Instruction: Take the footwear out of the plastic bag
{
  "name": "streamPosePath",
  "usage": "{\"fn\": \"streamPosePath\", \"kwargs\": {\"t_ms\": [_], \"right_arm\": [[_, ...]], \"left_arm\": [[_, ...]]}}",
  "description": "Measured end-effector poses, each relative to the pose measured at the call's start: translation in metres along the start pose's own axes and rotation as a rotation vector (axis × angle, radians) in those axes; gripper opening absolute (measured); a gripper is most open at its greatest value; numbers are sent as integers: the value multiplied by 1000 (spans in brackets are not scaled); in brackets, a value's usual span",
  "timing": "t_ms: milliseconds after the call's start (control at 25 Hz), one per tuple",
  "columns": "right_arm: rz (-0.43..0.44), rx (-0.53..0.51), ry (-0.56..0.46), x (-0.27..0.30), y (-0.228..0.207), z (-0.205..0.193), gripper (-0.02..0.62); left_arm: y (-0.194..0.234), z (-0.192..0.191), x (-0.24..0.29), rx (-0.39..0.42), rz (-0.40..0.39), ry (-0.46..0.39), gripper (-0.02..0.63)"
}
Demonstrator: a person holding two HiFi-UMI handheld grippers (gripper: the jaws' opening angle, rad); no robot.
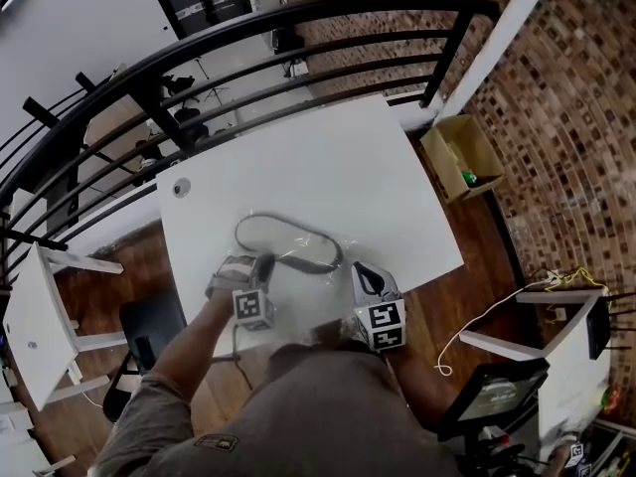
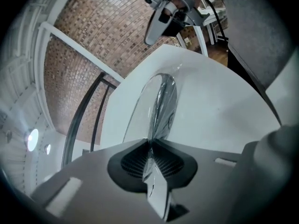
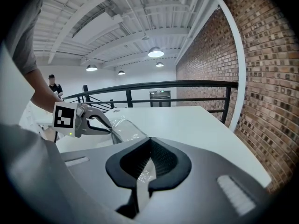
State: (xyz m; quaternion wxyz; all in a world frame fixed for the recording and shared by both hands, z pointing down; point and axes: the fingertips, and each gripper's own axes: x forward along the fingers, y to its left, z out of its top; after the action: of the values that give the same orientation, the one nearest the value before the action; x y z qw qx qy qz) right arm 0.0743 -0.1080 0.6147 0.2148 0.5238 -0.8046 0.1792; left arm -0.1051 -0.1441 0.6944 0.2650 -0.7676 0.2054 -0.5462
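Note:
A clear plastic bag (image 1: 298, 244) lies on the white table (image 1: 328, 167) near its front edge. Inside it is a flat, pale piece of footwear with a dark rim (image 1: 281, 237). My left gripper (image 1: 264, 263) is at the bag's near left end. In the left gripper view its jaws (image 2: 150, 146) are shut on a fold of the plastic, and the bag (image 2: 161, 104) stretches away from them. My right gripper (image 1: 361, 270) is at the bag's near right end. In the right gripper view it (image 3: 148, 164) is shut on a strip of film, and the left gripper (image 3: 79, 120) pinches the bag (image 3: 122, 129) opposite.
A black railing (image 1: 298, 28) runs behind the table, with a brick wall (image 1: 556, 117) to the right. An open cardboard box (image 1: 462, 155) stands on the floor off the table's right side. A white stand (image 1: 40, 316) and a dark chair (image 1: 149, 331) are at the left.

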Motion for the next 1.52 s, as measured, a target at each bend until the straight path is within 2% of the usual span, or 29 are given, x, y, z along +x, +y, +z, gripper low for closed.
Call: {"fn": "streamPosePath", "kwargs": {"t_ms": [120,240,360,520,640,760,1080,1520], "right_arm": [[10,-40,16,0,-4,-3,15],[16,-131,37,2,-8,-10,15],[25,-272,45,5,-13,-10,15],[65,-510,57,9,-8,-12,17],[115,-671,62,12,1,-22,38],[179,-774,69,19,10,-37,48],[316,-889,108,24,38,-62,91],[370,-998,20,28,54,-58,193]], "left_arm": [[6,0,-4,-25,27,-14,29],[9,-1,-8,-40,53,-28,26],[18,2,-18,-25,76,-45,25],[19,5,-31,-34,78,-75,21],[16,8,-38,-39,89,-100,21],[13,8,-39,-45,107,-117,20],[4,7,-56,-75,97,-142,17],[-2,19,-63,-77,49,-193,11]]}}
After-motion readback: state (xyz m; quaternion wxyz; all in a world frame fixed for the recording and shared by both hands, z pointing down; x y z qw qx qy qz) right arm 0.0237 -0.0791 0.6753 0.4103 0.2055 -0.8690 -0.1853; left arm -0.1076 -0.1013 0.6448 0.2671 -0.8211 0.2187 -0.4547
